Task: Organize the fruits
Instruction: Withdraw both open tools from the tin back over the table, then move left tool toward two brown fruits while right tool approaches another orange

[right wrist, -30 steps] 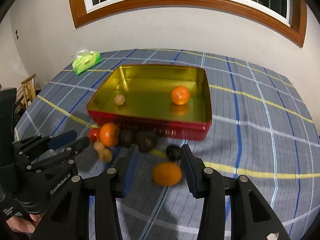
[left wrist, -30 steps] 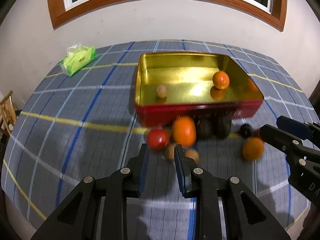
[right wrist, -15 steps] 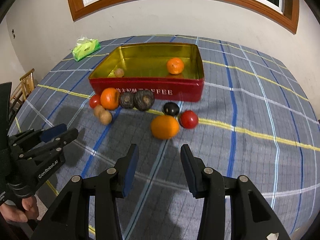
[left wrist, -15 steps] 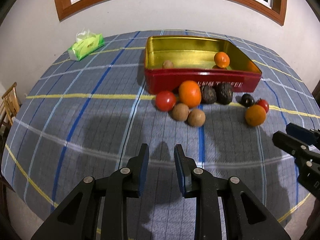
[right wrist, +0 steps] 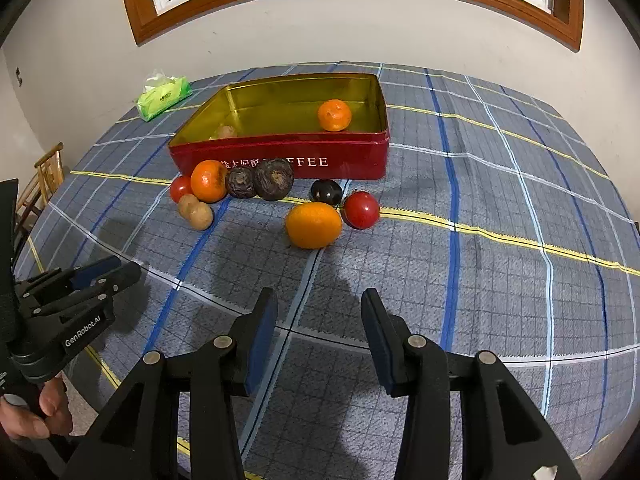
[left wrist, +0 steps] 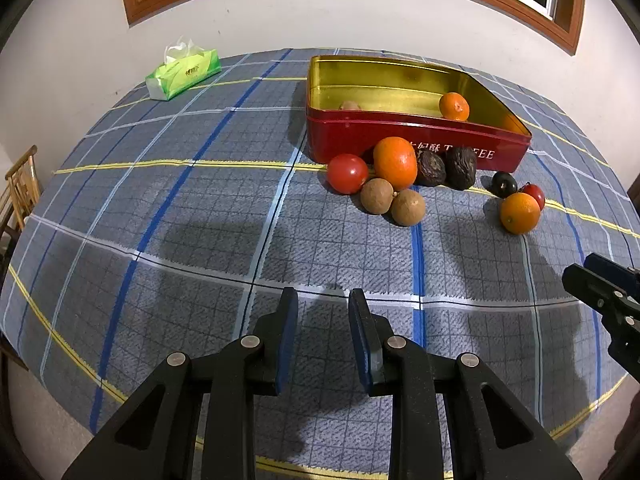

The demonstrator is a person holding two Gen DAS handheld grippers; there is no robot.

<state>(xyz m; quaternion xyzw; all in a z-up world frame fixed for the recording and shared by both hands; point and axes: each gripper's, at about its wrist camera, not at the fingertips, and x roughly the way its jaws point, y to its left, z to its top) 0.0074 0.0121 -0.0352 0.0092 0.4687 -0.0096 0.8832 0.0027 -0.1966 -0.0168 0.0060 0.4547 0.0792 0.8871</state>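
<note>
Red tin [right wrist: 280,158] sits mid-table on plaid cloth [right wrist: 480,280]; inside, one mandarin [right wrist: 334,115] and a small brown fruit [right wrist: 226,131]. Along its near wall lie loose fruits: tomato [left wrist: 347,173], orange [left wrist: 395,162], two dark wrinkled fruits [left wrist: 444,167], two brown round ones [left wrist: 392,201]. Right of those: dark plum [right wrist: 326,191], orange citrus [right wrist: 313,225], second tomato [right wrist: 361,210]. Left gripper [left wrist: 323,336] fingers narrow, empty; right gripper [right wrist: 319,336] fingers wider apart, empty. Both hover near, well short of the fruit. Tissue pack [left wrist: 183,73] far left.
</note>
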